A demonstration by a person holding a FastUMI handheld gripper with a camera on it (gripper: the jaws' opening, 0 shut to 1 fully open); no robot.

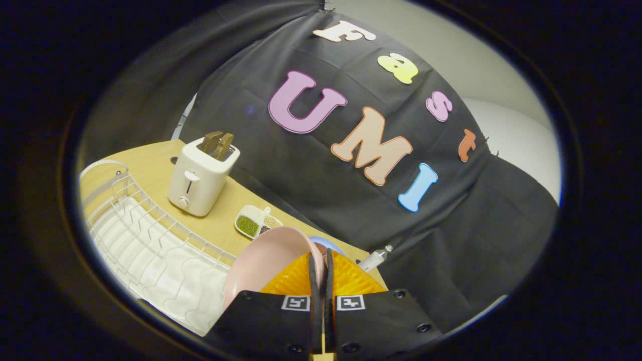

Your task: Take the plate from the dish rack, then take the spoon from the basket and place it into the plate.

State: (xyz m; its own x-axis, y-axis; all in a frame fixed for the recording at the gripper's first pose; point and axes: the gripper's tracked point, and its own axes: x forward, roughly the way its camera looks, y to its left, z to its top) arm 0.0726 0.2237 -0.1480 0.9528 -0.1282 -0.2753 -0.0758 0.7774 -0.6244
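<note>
Pinching the rim of the pink plate [268, 260], the gripper [321, 273] has its two fingers drawn almost together, with only a thin slit between them where the plate's edge passes. The plate stands tilted on edge, its hollow face turned to the left of the fingers, lifted over the near end of the white wire dish rack [150, 245]. That rack sits on a white ribbed drain tray to the left of the fingers. Just beyond the fingertips a small blue object peeks past the plate's rim; what it is cannot be told. To the right of the fingers lies a small clear bottle [375, 258] at the edge of the wooden table [220, 220]. Farther ahead and left sits a white divided dish [257, 221] of green and tan grains, and beyond it a white toaster [200, 175] with two brown slices standing in its slots.
</note>
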